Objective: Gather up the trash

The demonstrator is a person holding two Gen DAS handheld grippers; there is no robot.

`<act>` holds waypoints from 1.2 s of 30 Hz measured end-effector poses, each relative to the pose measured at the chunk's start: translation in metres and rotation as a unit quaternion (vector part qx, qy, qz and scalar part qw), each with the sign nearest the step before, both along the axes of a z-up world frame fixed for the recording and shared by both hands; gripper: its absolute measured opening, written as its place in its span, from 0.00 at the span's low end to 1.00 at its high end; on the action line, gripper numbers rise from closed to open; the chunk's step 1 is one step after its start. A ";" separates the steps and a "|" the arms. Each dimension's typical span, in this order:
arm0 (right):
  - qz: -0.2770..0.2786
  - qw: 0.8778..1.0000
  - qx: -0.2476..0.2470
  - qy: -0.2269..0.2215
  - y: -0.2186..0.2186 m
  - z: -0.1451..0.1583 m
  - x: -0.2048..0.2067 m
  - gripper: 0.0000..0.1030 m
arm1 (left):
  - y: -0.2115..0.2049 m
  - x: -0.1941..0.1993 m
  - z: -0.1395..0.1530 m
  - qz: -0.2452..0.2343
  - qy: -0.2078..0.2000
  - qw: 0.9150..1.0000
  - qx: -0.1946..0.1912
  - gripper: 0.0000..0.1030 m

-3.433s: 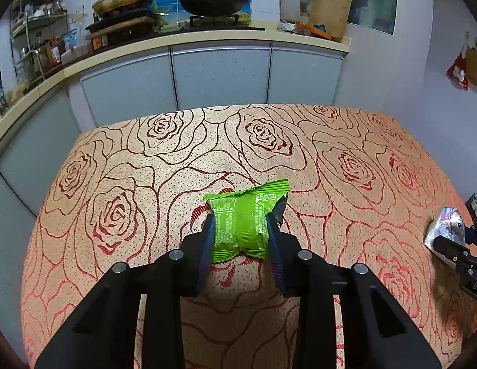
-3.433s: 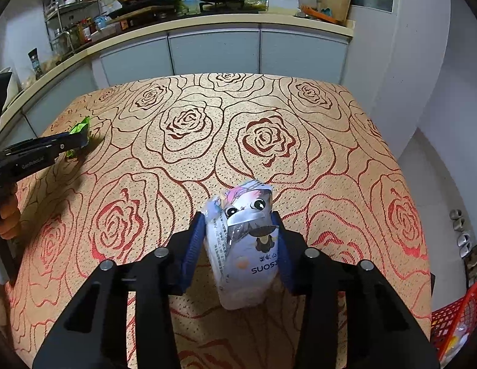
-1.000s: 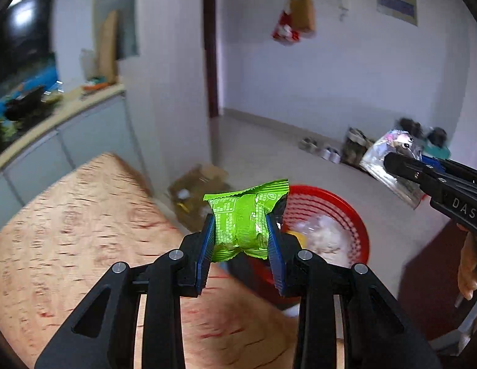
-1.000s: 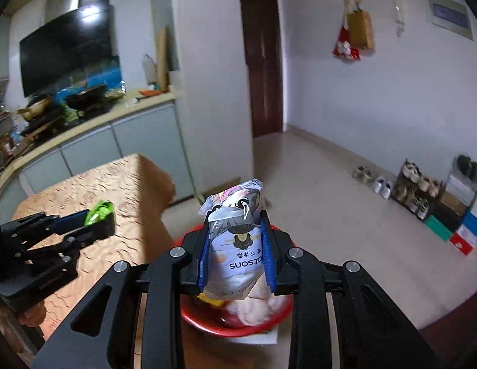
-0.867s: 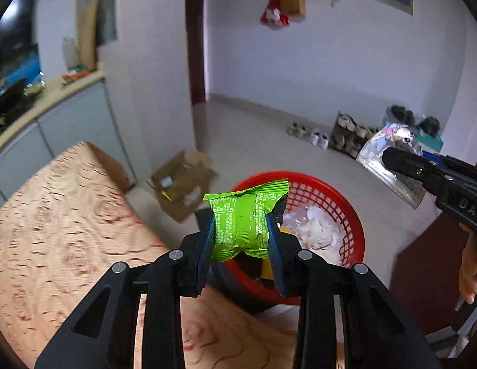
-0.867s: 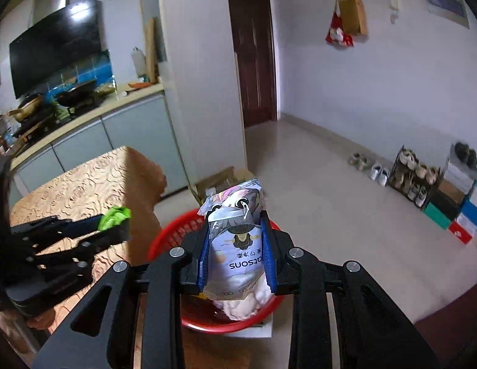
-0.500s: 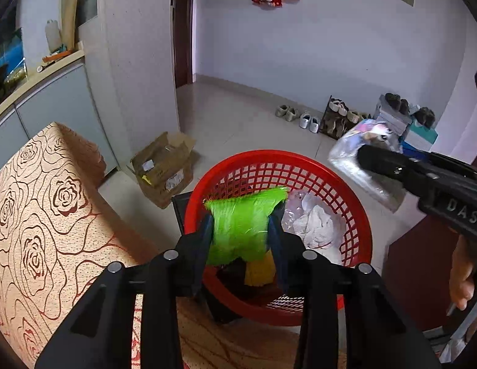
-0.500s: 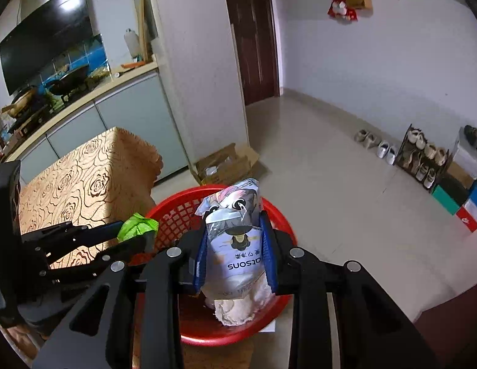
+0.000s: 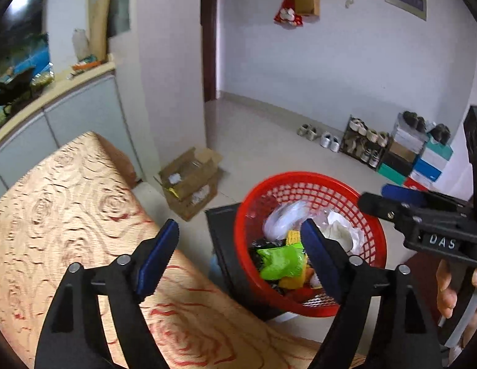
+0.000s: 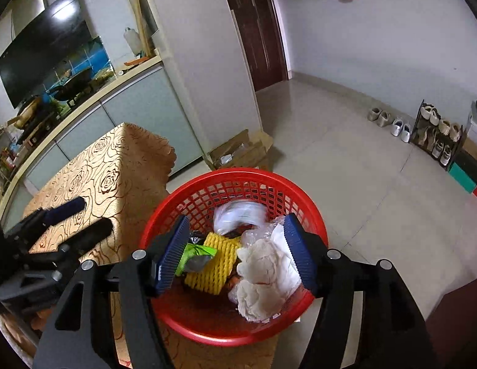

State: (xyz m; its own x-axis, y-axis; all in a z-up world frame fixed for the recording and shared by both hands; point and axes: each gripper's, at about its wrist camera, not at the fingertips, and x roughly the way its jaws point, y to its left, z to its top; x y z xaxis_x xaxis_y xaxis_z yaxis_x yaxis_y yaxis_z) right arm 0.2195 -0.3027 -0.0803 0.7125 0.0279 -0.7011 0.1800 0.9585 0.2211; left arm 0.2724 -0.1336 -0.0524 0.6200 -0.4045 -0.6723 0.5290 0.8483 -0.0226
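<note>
A red mesh basket (image 9: pixel 300 178) (image 10: pixel 238 173) sits below both grippers. My left gripper (image 9: pixel 238 246) has its jaws opening wide, with nothing pressed between the pads. The green snack packet (image 9: pixel 281 261) (image 10: pixel 195 253) lies loose in the basket beside a yellow foam net (image 10: pixel 214 264). My right gripper (image 10: pixel 235 236) hangs over the basket, jaws also opening and empty. A blurred silver-white pouch (image 10: pixel 238 215) (image 9: pixel 281 221) is in the basket under it. Each view shows the other gripper: the right gripper (image 9: pixel 377 196) at the right edge, the left gripper (image 10: pixel 84 218) at the left.
The table with a rose-patterned cloth (image 9: pixel 69 200) (image 10: pixel 109 178) adjoins the basket on the left. The basket rests on a black stand (image 9: pixel 226 246). An opened cardboard box (image 9: pixel 189 181) lies on the tiled floor. Shoes and boxes (image 9: pixel 407 153) line the far wall. White crumpled wrapping (image 10: pixel 263 273) fills the basket's right side.
Both grippers have opened over the basket. The green packet has dropped from the left one and the silver pouch from the right one into the basket.
</note>
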 end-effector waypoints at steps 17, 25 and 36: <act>-0.035 0.994 -0.086 -0.052 0.043 0.039 -0.085 0.94 | 0.044 -0.089 0.056 0.078 -0.106 0.991 0.013 0.86; -0.053 0.990 -0.114 -0.057 0.064 0.043 -0.125 0.94 | 0.057 -0.130 0.067 0.090 -0.115 0.989 -0.005 0.88; -0.066 0.990 -0.105 -0.070 0.077 0.044 -0.163 0.94 | 0.069 -0.162 0.060 0.098 -0.122 0.988 -0.001 0.89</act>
State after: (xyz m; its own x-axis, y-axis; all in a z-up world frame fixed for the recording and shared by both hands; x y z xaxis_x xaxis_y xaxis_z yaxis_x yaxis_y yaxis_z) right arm 0.0561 -0.2252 -0.0363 0.7913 -0.2068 -0.5754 0.2877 0.9563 0.0518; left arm 0.1106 -0.0643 0.0079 0.8299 -0.2616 -0.4928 0.3441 0.9352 0.0831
